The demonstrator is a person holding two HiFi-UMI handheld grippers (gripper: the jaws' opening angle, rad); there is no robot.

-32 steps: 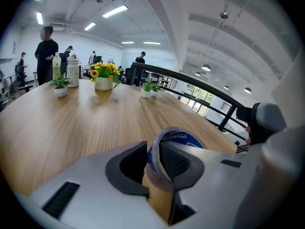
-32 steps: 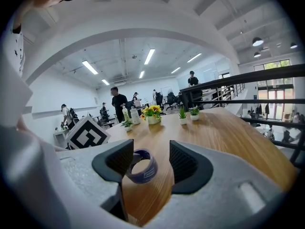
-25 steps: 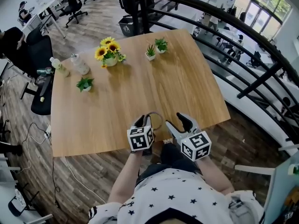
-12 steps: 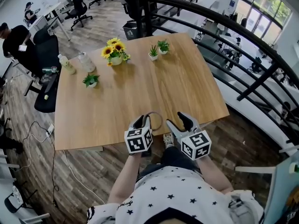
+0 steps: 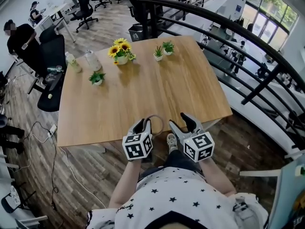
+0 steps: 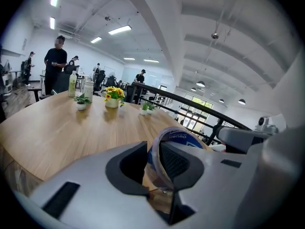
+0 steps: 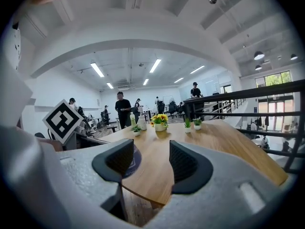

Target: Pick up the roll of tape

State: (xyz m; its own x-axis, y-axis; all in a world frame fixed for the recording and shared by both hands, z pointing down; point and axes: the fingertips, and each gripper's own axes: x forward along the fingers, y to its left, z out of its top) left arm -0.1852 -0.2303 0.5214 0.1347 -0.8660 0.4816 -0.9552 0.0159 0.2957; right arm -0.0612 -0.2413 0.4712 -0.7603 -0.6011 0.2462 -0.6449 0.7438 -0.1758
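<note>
Head view from high over the near edge of the tabletop (image 5: pixel 143 94), facing steeply down, whole tabletop in frame, cameras on the left gripper (image 5: pixel 143 124) and right gripper (image 5: pixel 181 122) low at that edge, each looking along its jaws toward the far edge, all three views sharing the sunflower pot (image 5: pixel 121 51) there.

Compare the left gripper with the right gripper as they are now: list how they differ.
The left gripper is shut on the roll of tape, its wall pinched between the pads; the right gripper holds nothing. The left gripper's jaws stand close together; the right gripper's stand wide apart, only the table showing between them. Both are grey with black pads and sit at the table's near edge.
</note>
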